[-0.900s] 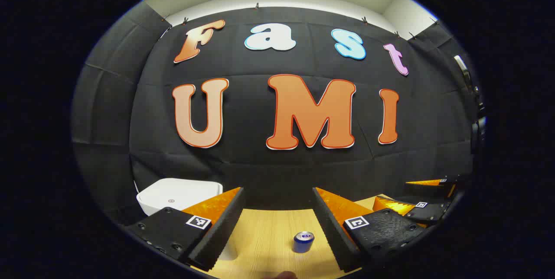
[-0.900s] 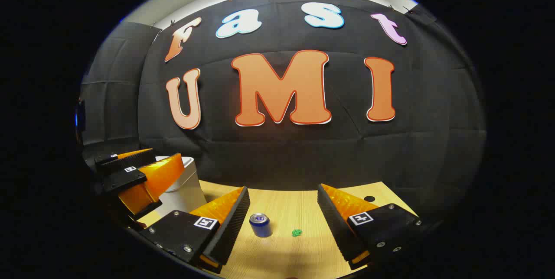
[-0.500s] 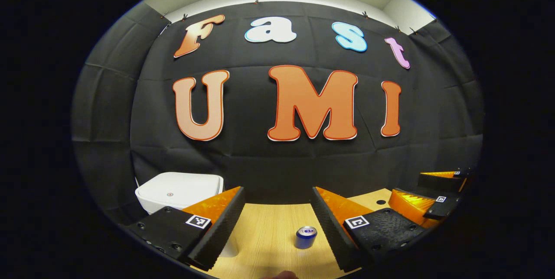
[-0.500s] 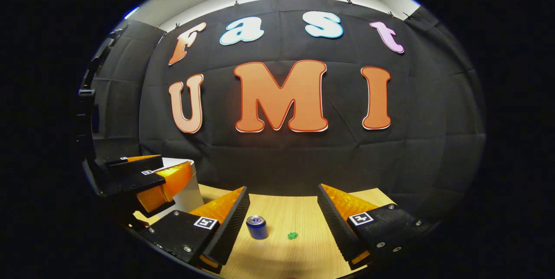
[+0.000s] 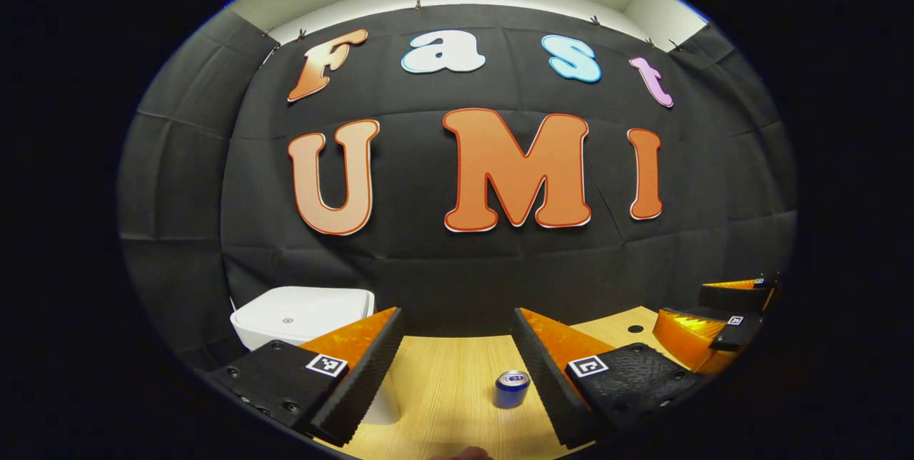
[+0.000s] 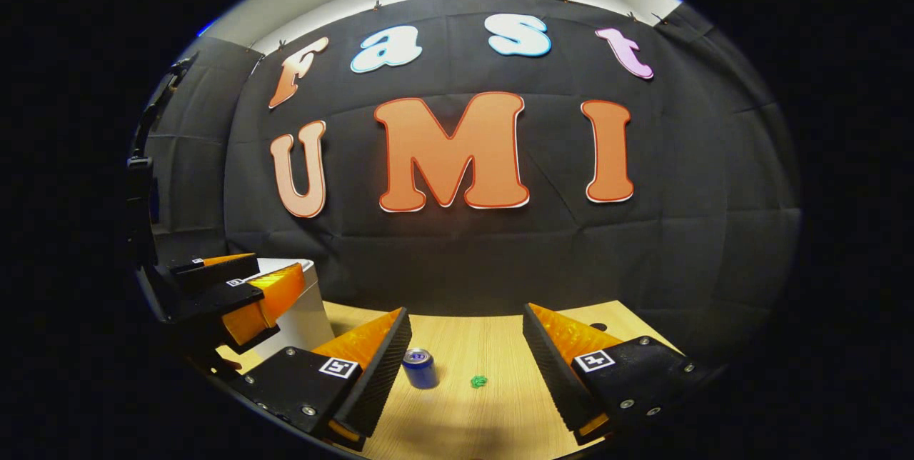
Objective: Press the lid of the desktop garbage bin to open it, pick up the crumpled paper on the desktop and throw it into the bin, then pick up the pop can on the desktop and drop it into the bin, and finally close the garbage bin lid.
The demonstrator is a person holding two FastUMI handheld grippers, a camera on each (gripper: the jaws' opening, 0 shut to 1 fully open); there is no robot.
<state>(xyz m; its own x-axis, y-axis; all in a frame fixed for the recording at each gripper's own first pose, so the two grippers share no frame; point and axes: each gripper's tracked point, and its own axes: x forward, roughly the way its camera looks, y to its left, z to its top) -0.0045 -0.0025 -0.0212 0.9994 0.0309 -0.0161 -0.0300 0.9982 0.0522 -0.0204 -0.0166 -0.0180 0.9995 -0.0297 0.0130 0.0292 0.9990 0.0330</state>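
Note:
A white bin with its lid down stands at the left of the wooden table; in the right gripper view the bin is partly behind the other gripper. A blue pop can stands upright on the table, also seen as the can. A small green crumpled paper lies just right of it. My left gripper is open, held above the table, empty. My right gripper is open too, empty, with can and paper between and beyond its fingers.
The right gripper appears at the far right edge of the left gripper view. The left gripper hangs in front of the bin in the right gripper view. A small dark hole marks the table's far right corner.
Both views shifted slightly: the bin and can sit a little more to the right in the left gripper view. The right gripper swung a little, so can and paper drifted left. Both grippers stayed open.

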